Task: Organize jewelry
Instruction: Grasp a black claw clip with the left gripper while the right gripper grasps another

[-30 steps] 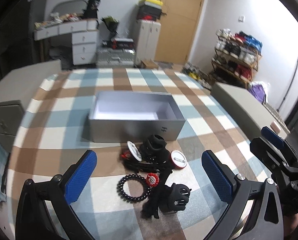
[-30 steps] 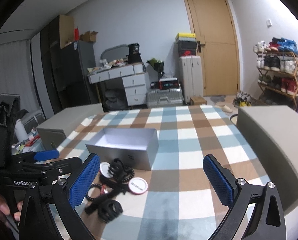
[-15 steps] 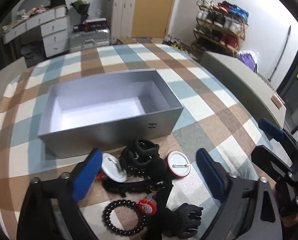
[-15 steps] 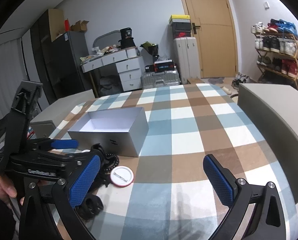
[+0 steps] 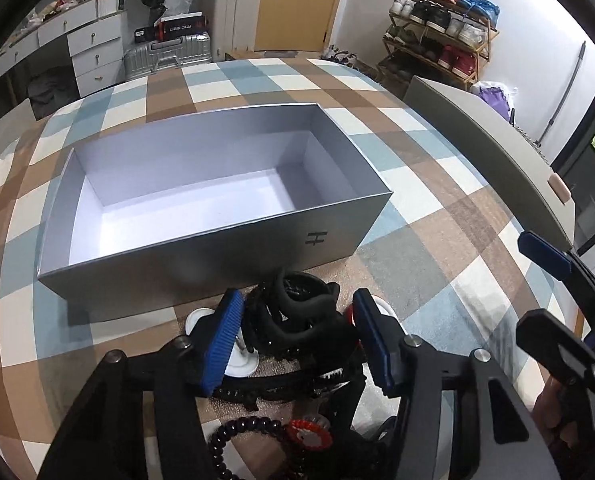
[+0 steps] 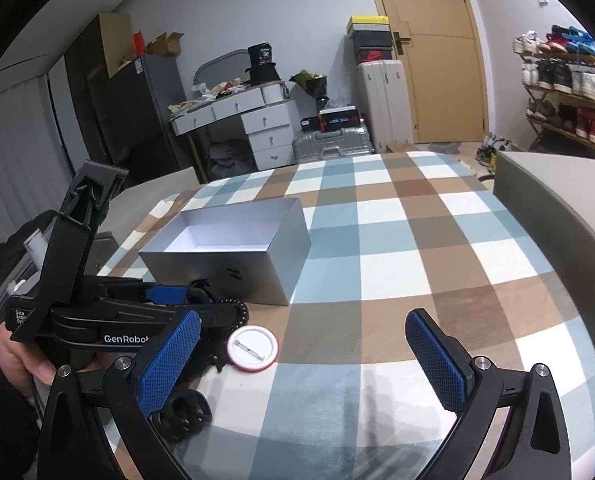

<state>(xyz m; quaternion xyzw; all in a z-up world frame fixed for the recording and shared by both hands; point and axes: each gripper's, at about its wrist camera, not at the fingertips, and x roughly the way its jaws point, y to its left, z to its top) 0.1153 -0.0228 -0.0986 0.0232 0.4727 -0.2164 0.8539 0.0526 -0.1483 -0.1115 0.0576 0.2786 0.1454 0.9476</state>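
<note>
An open silver box stands empty on the checked tablecloth. In front of it lies a pile of accessories. My left gripper is lowered over the pile, its blue pads on either side of a black hair claw clip, the jaws narrowed but not visibly pressing it. A white pin badge lies by the left pad. A black spiral hair tie with a red charm lies nearer me. My right gripper is open and empty, above a white badge and a second black clip.
Grey cushioned furniture borders the table on the right. A shoe rack, suitcases and a white drawer desk stand beyond the table's far edge. The left gripper body fills the right wrist view's left side.
My left gripper has dropped and moved forward onto the pile, and its jaws have narrowed around the black claw clip. The right gripper has shifted slightly and stays open.
</note>
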